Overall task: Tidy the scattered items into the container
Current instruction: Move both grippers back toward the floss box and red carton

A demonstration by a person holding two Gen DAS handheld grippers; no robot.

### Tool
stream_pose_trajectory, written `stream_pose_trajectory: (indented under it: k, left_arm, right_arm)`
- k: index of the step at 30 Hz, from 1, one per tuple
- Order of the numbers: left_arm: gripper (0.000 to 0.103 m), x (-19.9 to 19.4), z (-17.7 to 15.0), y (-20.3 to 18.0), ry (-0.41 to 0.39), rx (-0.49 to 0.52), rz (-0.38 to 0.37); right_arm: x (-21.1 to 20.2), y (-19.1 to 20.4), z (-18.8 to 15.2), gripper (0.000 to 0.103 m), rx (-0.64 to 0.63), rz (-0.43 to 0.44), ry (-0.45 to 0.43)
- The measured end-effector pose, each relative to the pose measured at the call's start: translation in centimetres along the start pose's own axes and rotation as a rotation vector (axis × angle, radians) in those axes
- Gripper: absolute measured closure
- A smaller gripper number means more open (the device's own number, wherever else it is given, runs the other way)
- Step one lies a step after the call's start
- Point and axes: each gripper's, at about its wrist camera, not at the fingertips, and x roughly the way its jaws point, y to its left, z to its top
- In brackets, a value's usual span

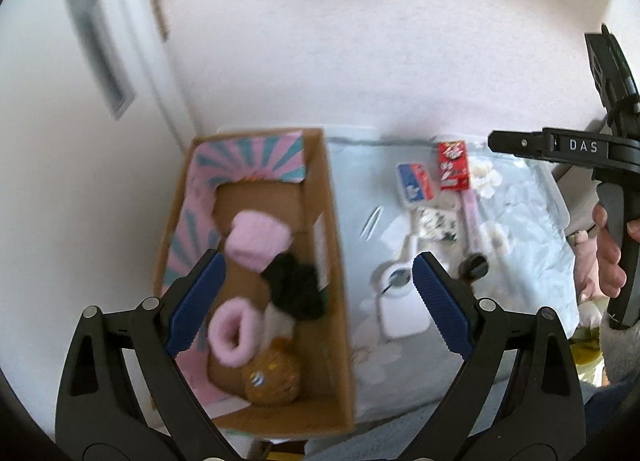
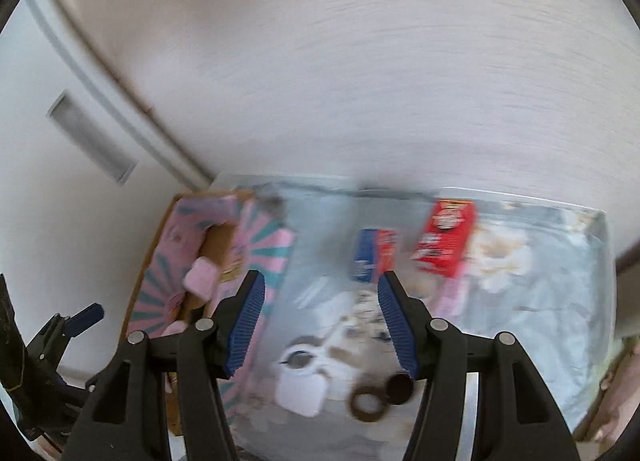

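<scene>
A cardboard box (image 1: 332, 245) with pink and teal flaps sits at the left of a pale blue bedspread (image 1: 528, 245). Inside it lie pink fluffy socks (image 1: 256, 241), a black bundle (image 1: 296, 285) and a brown plush (image 1: 274, 377). My left gripper (image 1: 318, 273) hangs open above the box's right wall, holding nothing. On the bedspread lie a red carton (image 2: 446, 241), a blue-and-red pack (image 2: 374, 253), a white case (image 2: 300, 385), a brown ring (image 2: 368, 401) and a black disc (image 2: 400, 383). My right gripper (image 2: 320, 293) hovers open over these items, empty.
A white wall and a door with a narrow window (image 1: 96, 41) rise behind the bed. Metal tweezers (image 1: 372, 221), a pink stick (image 1: 470, 213) and a patterned white pouch (image 1: 434, 221) also lie on the bedspread. A hand (image 1: 608, 257) grips the right gripper's handle at the right edge.
</scene>
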Motion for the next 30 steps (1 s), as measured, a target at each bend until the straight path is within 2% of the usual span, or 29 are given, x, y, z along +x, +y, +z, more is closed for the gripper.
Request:
stream_pose_trajectory:
  k: [5,10,19,23,25,30]
  left_arm:
    - [0.009,0.6,2.2,-2.5,-0.014,0.027,-0.016]
    - [0.008,2.1,3.9,-5.1,0.004,0.040,-0.039]
    - [0.008,8.3,6.5,-9.3,0.069,0.063,0.005]
    - [0.008,12.9,6.1,-10.9,0.136,0.041,0.014]
    - [0.008,15.3,5.7,-11.5,0.166,0.039,0.044]
    - [0.008,19.2,5.2,-11.8,0.193,-0.003,0.098]
  right_arm:
    - [-1.4,-4.1,0.6,0.048,0.067,-0.039,-0.019]
    - [-2.0,-6.3,0.4,0.048,0.096,-0.056,-0.012]
    - [-0.9,-9.3,0.8,0.048,0.108,-0.071,0.058]
    - [1.1,-10.7,1.1,0.048,0.124,-0.058,0.101]
    - [2.5,-11.1,1.1,0.048,0.132,-0.047,0.127]
    - [6.8,-12.5,1.4,0.048,0.168,0.001,0.179]
